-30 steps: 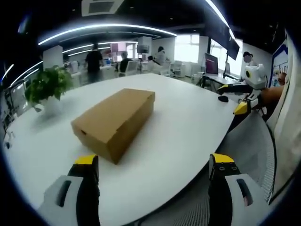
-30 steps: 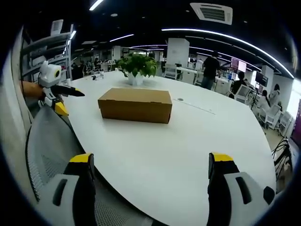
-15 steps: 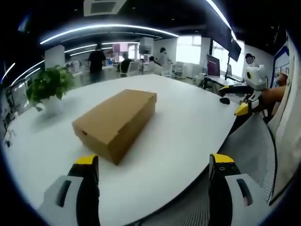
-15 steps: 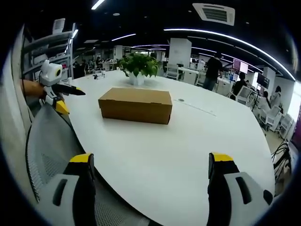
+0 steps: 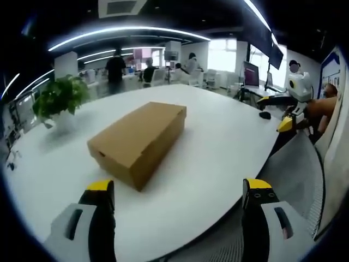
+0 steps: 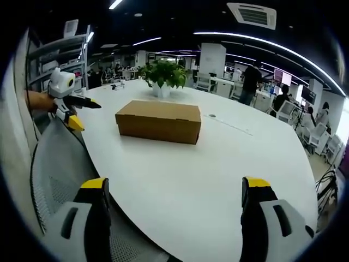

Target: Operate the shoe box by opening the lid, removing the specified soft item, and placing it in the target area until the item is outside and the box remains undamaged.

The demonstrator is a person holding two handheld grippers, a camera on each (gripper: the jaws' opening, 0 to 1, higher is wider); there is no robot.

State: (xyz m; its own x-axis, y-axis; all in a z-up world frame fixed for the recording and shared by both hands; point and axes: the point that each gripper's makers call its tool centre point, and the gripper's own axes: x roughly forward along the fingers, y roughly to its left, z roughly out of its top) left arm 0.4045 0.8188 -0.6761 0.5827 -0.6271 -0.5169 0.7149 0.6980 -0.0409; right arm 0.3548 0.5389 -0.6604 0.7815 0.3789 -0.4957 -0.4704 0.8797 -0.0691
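Shoe box [image 5: 137,139] of brown cardboard lies closed in the middle of the white worktop [image 5: 218,147], and both tongs, left [image 5: 177,188] and right [image 6: 173,188], wide open and empty, should approach low to lift the lid gently by its edge.

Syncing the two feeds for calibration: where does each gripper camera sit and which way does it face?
Left gripper view: rides the left gripper, jaws apart, facing across the white table at one end of the closed brown cardboard shoe box; right gripper and a hand enter at right.
Right gripper view: rides the right gripper, jaws apart, facing the box's long side; left gripper enters at left.
Shared: box, table, potted green plant.
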